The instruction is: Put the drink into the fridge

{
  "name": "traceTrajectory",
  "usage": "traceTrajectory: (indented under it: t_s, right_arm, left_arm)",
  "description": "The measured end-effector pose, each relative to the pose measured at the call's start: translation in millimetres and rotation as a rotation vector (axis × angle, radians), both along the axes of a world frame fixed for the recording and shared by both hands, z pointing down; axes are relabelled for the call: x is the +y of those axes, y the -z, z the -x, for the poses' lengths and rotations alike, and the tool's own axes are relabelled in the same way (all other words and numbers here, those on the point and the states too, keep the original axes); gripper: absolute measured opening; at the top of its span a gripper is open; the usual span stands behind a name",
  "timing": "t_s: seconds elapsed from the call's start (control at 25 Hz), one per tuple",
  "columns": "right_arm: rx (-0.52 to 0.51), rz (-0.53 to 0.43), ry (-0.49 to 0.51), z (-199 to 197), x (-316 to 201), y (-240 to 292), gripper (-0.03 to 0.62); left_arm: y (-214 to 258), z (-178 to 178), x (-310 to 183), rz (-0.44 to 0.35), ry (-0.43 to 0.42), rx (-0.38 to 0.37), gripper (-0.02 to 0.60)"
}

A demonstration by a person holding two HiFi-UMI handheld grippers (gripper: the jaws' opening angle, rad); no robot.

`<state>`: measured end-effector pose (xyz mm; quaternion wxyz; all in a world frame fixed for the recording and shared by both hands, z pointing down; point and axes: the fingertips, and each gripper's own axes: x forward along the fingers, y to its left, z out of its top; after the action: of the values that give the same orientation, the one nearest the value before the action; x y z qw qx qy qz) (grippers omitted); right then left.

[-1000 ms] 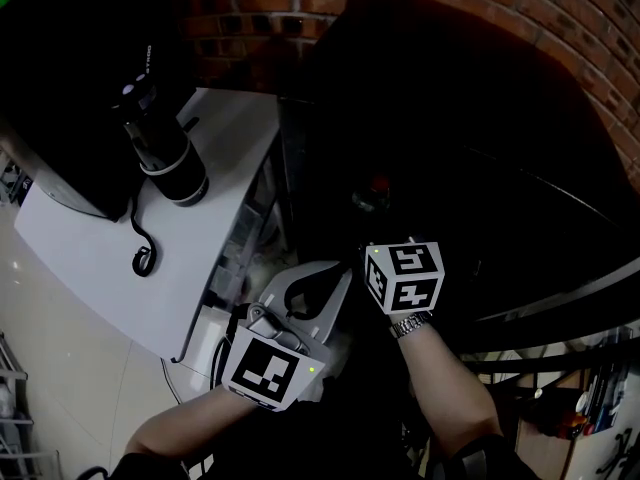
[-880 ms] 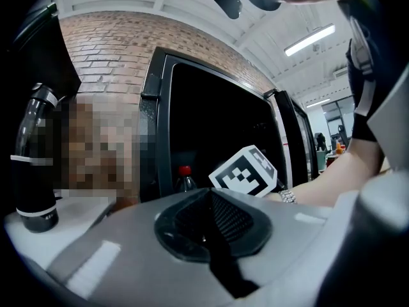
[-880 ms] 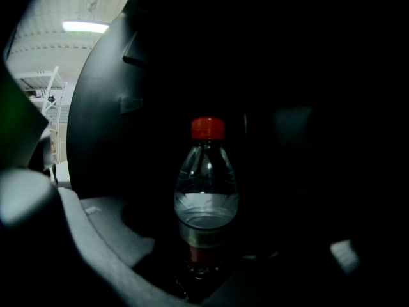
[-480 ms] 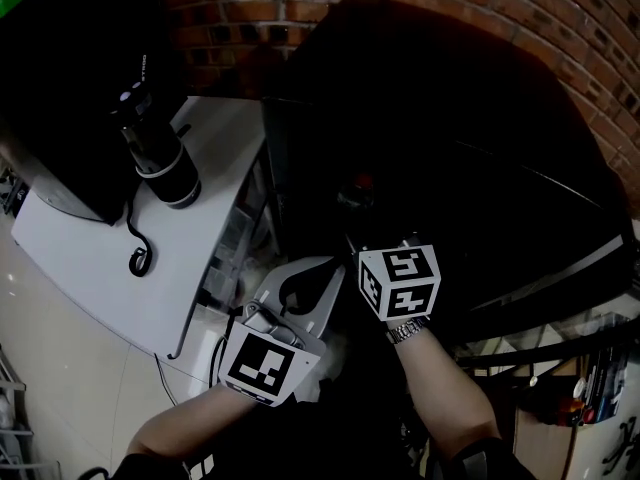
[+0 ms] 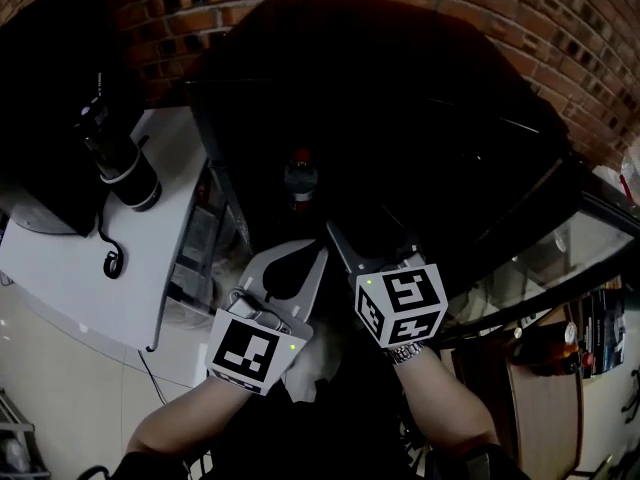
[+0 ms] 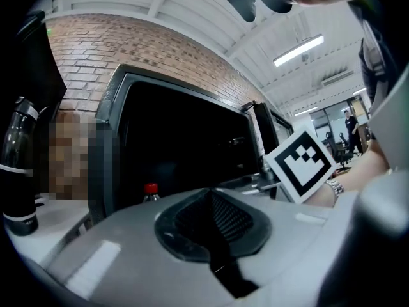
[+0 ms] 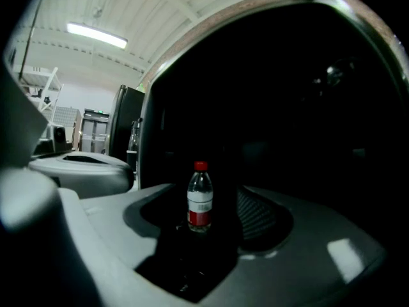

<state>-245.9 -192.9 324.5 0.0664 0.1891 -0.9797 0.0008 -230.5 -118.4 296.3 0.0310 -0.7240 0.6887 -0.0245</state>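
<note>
Bottle (image 7: 200, 200) upright in fridge (image 6: 114, 146), likely light, stiff, smooth; best taken at its labelled middle. Right gripper (image 7: 209, 235) jaws wide, just closing slightly, nothing between them. Left gripper (image 6: 211, 203) jaws together, empty.

Left gripper (image 5: 312, 263) jaws together; right gripper (image 5: 345, 243) jaws wide, empty, just narrowing.

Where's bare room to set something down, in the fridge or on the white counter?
White counter: bare in front of the black flask with a white band and the black cable. Dark open fridge: only the clear red-capped bottle shows; either side looks free, though too dark to be sure.
</note>
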Motion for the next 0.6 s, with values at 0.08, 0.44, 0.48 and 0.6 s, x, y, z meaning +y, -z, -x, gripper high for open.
traceTrajectory:
  t_s: [0.08, 0.44, 0.48, 0.6]
  right_arm:
    - [-0.009, -0.007, -0.028, -21.8, 4.4, 4.9, 0.281]
    - [-0.025, -0.048, -0.171, -119.6, 19.3, 22.9, 0.250]
    - [-0.025, -0.054, -0.191, -131.1, 19.6, 24.6, 0.249]
    - [-0.024, -0.070, -0.259, -167.2, 17.6, 29.8, 0.249]
  left_arm:
    - [0.6, -15.7, -1.2, -0.002, -0.034, -0.001, 0.003]
    - [6.0, -95.5, -7.3, -0.023, -0.192, -0.001, 0.003]
    - [6.6, -104.5, -8.8, -0.026, -0.213, -0.005, 0.003]
    - [6.5, -132.6, -15.4, -0.030, -0.282, -0.024, 0.003]
